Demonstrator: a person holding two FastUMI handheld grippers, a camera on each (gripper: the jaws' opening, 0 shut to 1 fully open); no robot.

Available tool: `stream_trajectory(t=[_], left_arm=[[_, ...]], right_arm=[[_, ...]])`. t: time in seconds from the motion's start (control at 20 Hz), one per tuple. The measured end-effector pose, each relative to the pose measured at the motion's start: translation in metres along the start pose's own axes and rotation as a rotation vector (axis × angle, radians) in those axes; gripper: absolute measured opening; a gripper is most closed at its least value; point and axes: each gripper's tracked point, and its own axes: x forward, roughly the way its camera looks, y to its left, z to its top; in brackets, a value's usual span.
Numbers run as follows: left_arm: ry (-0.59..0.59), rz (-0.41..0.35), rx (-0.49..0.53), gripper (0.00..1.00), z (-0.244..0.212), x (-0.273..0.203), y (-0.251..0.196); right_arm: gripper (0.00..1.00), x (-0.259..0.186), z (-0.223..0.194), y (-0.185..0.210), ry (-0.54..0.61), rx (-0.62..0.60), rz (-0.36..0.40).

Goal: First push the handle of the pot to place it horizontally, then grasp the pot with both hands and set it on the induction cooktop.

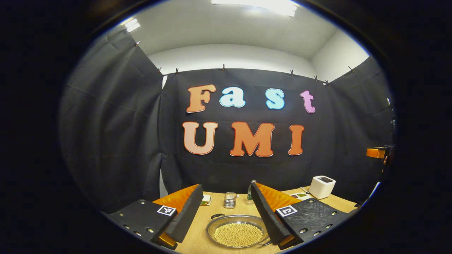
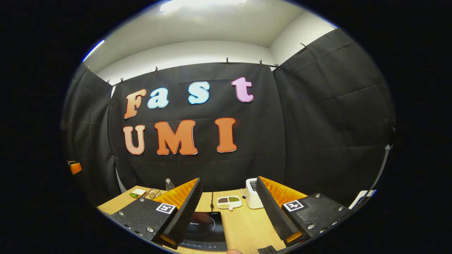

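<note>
Steel and shallow, the pot (image 1: 237, 231) sits on the wooden table (image 1: 212, 225) in the left gripper view, its bowl covered with small pale yellow beads (image 1: 238, 234). It lies between the spread fingers of the left gripper (image 1: 226, 220), whose jaws stand wide apart and hold nothing. A dark loop handle (image 1: 216, 216) shows at the pot's far-left rim, and a thin wire handle seems to lie at its near-right rim, close to the right-hand finger. Behind the pot stand a small glass jar (image 1: 230, 199) and a water bottle (image 1: 250, 193); farther right of the pot sits a white box-shaped appliance (image 1: 321, 186).

In the right gripper view, the induction cooktop (image 2: 206, 229) lies flat and bare on the table, partly under the left-hand finger of the right gripper (image 2: 229, 216), which is also open and empty. Behind the cooktop is a small white dish (image 2: 229, 202) of dark and green grains, with the white appliance just to the right of that.

Neither gripper touches the pot, so I judge the handle push not yet begun. The risks: a shove too hard could slide or tip the shallow pot and scatter beads; a finger could skid off the thin handle; and uneven lifting between the two grippers would tilt the pot and spill on the way to the cooktop.
</note>
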Motion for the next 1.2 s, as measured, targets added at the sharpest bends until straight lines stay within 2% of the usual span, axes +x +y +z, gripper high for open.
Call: stream_trajectory(t=[0.15,0.25,0.35,0.4,0.45,0.55,0.65,0.75,0.8,0.9,0.95,1.2], left_arm=[[0.015,0.009,0.001,0.88,-0.007,0.003,0.002],[0.025,-0.011,-0.003,0.90,-0.011,0.003,-0.002],[0.052,-0.046,-0.009,0.77,-0.022,0.003,-0.011],[0.058,-0.051,0.000,0.77,-0.027,0.004,-0.010],[0.064,-0.043,0.016,0.72,-0.030,0.005,-0.007],[0.087,-0.041,0.036,0.49,-0.041,0.006,-0.008],[0.116,-0.069,0.043,0.45,-0.055,0.008,-0.018],[0.139,-0.111,0.022,0.34,-0.067,0.007,-0.028],[0.158,-0.130,0.015,0.23,-0.077,0.006,-0.031],[0.195,-0.143,0.013,0.22,-0.096,0.007,-0.032],[0.220,-0.152,0.011,0.06,-0.106,0.007,-0.035],[0.330,-0.211,0.003,0.05,-0.163,-0.001,-0.053]], right_arm=[[0.95,0.000,-0.002,-0.002,0.007,0.002,0.001],[0.95,-0.001,-0.003,-0.004,0.010,0.004,0.002],[0.95,0.000,-0.004,-0.005,0.014,0.008,-0.003],[0.95,0.001,-0.005,-0.006,0.015,0.010,-0.005],[0.95,0.001,-0.005,-0.006,0.017,0.012,-0.005],[0.95,0.002,-0.008,-0.005,0.025,0.014,-0.003],[0.95,0.003,-0.010,-0.004,0.031,0.007,0.000],[0.95,0.005,-0.011,0.000,0.034,0.001,0.004],[0.95,0.005,-0.010,0.001,0.034,-0.001,0.007],[0.95,0.005,-0.010,0.001,0.034,-0.004,0.009],[0.95,0.005,-0.011,0.002,0.034,-0.004,0.010],[0.95,0.004,-0.010,0.002,0.033,-0.007,0.003]])
